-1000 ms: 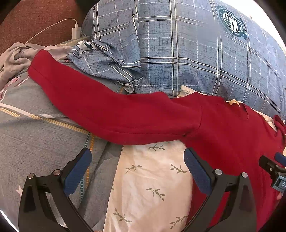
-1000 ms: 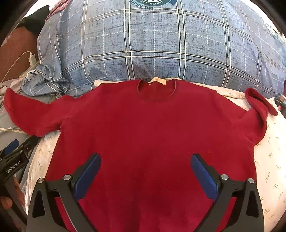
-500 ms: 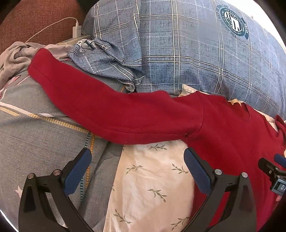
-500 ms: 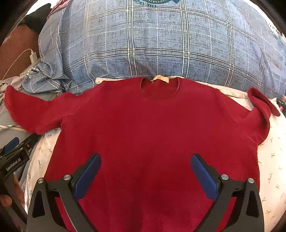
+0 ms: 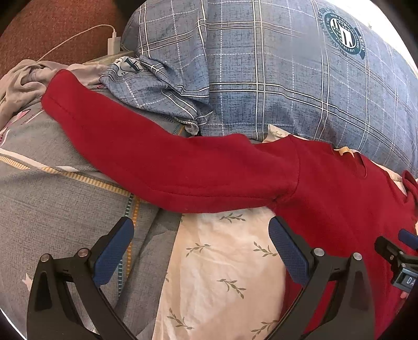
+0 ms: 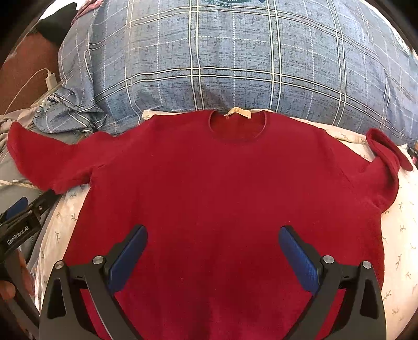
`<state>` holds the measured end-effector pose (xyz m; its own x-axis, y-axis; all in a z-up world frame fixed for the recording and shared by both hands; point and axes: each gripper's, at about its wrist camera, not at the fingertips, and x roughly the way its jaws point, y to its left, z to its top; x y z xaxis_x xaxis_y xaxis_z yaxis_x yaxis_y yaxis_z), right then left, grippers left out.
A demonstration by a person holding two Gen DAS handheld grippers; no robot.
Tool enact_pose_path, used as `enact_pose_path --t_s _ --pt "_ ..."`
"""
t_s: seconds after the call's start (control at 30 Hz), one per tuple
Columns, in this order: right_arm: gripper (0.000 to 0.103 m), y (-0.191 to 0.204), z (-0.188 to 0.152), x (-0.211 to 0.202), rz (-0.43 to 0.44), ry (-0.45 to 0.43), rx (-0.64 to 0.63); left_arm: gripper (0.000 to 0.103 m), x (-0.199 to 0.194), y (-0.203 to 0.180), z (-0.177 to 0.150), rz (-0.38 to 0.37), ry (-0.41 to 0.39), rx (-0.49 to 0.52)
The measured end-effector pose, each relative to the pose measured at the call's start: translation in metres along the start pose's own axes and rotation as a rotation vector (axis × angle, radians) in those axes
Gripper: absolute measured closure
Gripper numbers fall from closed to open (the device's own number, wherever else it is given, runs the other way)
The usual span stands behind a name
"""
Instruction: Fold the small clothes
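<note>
A small red long-sleeved top (image 6: 224, 188) lies flat on a cream leaf-print sheet (image 5: 222, 274), neck towards the pillow, a tan label at its collar. Its left sleeve (image 5: 169, 162) stretches straight out over a grey blanket; the right sleeve (image 6: 386, 154) is curled back on itself. My left gripper (image 5: 201, 245) hovers open just below the left sleeve, near the armpit, holding nothing. Above the lower body of the top, my right gripper (image 6: 213, 251) also stands open and empty.
A big blue plaid pillow (image 6: 235, 60) lies behind the collar. A grey patterned blanket (image 5: 52, 204) and crumpled grey cloth (image 5: 23, 81) lie at the left. A white charger with cable (image 5: 113, 43) sits at the far left by a reddish-brown headboard (image 5: 52, 23).
Both views have drawn back slightly, so the red top sits a little lower in frame. Both grippers stay open; the top has not been touched.
</note>
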<state>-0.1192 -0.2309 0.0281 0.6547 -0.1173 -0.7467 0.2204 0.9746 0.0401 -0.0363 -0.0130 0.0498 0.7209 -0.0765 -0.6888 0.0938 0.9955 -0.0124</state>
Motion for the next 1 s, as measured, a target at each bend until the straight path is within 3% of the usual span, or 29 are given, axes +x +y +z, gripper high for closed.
enact_pose_path --t_s 1.0 --pt "0.002 0.027 0.000 0.013 0.027 0.007 -0.069 0.000 -0.002 0.005 0.000 0.012 -0.008 -0.014"
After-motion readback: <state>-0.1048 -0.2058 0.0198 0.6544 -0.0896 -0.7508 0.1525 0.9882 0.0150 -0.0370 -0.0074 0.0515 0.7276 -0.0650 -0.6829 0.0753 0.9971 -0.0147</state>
